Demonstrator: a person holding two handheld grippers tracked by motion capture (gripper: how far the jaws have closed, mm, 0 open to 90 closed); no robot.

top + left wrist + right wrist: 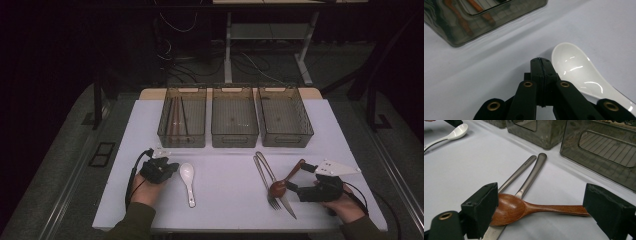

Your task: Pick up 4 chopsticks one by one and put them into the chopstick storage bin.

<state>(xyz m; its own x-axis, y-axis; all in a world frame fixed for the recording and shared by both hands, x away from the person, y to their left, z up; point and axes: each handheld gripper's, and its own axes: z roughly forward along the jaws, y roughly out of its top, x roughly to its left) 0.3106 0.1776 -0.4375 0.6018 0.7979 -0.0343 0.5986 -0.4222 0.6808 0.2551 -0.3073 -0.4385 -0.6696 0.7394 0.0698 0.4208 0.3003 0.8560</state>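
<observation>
A white ceramic spoon point(188, 181) lies on the white table point(225, 170) at the front left. My left gripper point(170, 166) rests just left of its bowl; in the left gripper view the left gripper point(541, 65) is shut with nothing between its jaws, and the white spoon point(577, 70) lies right beside it. At the front right a wooden spoon point(278, 189) lies across a metal fork point(270, 199) and knife point(288, 206). My right gripper point(299, 176) is open and straddles the wooden spoon point(524, 208) lengthwise, the right gripper point(542, 198) having one pad at the bowl and one at the handle end.
Three smoky see-through bins stand in a row at the back: the left bin point(182, 140) holds long brown sticks, the middle bin point(235, 140) and right bin point(287, 140) look bare. The left bin point(461, 37) is just ahead of my left gripper. Cables and desk legs lie beyond the table.
</observation>
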